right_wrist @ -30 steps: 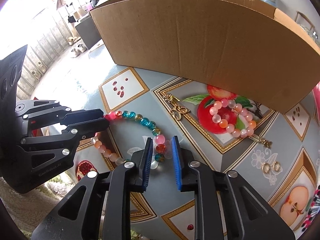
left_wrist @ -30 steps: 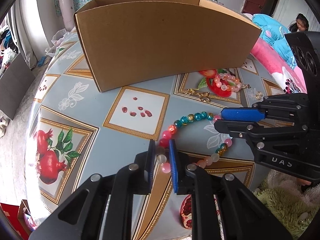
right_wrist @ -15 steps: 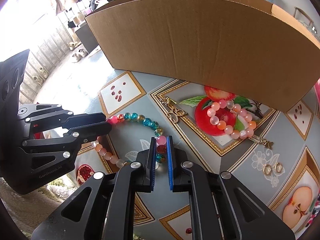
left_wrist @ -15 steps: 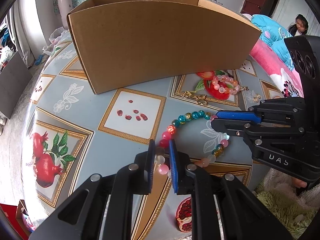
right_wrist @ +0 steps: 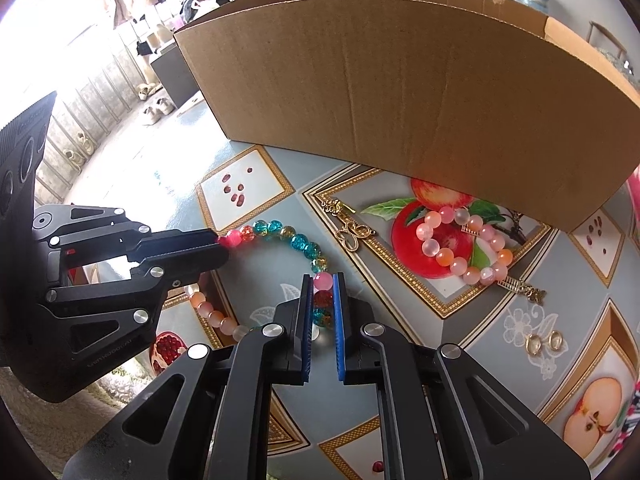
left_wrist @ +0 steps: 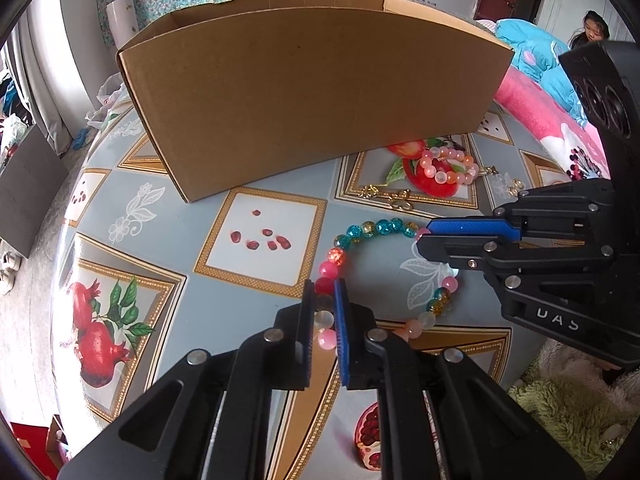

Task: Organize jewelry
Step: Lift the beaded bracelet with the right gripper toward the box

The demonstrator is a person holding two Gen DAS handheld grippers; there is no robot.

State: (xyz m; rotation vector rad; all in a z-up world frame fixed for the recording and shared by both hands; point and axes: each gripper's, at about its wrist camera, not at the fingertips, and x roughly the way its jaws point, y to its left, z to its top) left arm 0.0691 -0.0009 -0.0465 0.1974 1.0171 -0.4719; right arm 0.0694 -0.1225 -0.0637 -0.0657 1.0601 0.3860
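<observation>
A string of teal, gold, red and pink beads (left_wrist: pixel 376 226) lies in a loop on the fruit-patterned table (left_wrist: pixel 160 208). My left gripper (left_wrist: pixel 325 286) is closing on the loop's left side, with red and pale beads pressed between its blue pads. In the right wrist view my right gripper (right_wrist: pixel 322 278) is shut on pink, red and teal beads of the same bead string (right_wrist: pixel 298 242). Each gripper shows in the other's view: the right gripper (left_wrist: pixel 422 238) at the loop's right, the left gripper (right_wrist: pixel 222 242) at its left.
A large open cardboard box (left_wrist: pixel 312 92) stands behind the jewelry. A pink-and-orange bead bracelet (right_wrist: pixel 460 248), a gold chain piece (right_wrist: pixel 352 234) and two gold earrings (right_wrist: pixel 544 342) lie to the right. A person (left_wrist: pixel 596 30) sits beyond bright bedding (left_wrist: pixel 536 96).
The right gripper's jaws have closed onto the beads. The left jaws have narrowed a little on theirs. Neither hand has shifted noticeably.
</observation>
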